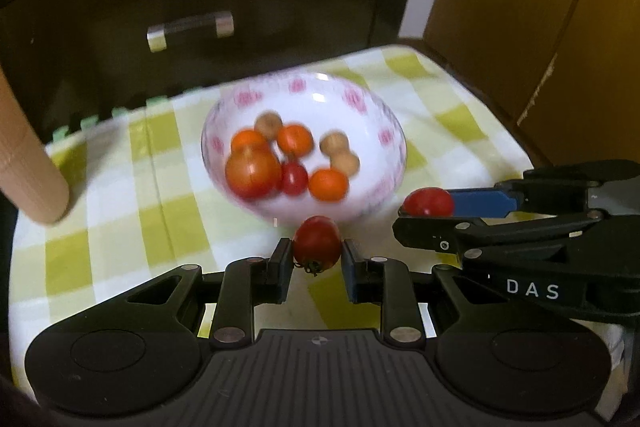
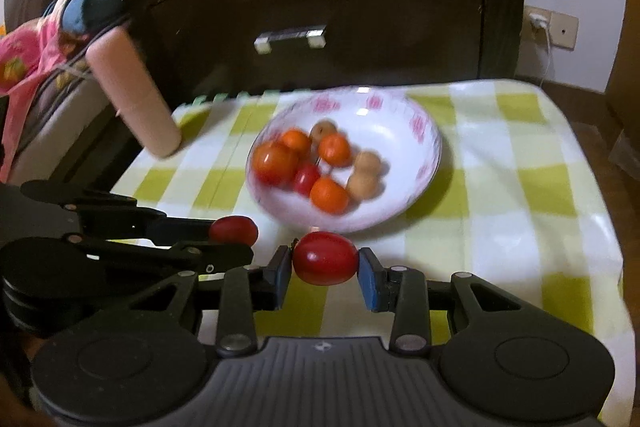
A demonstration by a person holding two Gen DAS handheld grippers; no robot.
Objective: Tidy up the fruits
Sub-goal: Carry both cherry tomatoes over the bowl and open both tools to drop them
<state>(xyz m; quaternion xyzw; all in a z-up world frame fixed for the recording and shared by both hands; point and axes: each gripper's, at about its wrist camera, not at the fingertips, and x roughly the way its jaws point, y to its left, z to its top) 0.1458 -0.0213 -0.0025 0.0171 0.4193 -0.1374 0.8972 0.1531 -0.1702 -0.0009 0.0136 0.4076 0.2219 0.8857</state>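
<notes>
A white bowl with pink flowers sits on the checked cloth and holds several fruits: orange ones, red tomatoes and tan round ones. My left gripper is shut on a red cherry tomato just in front of the bowl; it also shows in the right wrist view. My right gripper is shut on a red cherry tomato near the bowl's front rim; it shows in the left wrist view to the right of the bowl.
A green and white checked cloth covers the table. A beige cylinder leans at the left. A dark drawer cabinet with a metal handle stands behind. Cardboard is at the right.
</notes>
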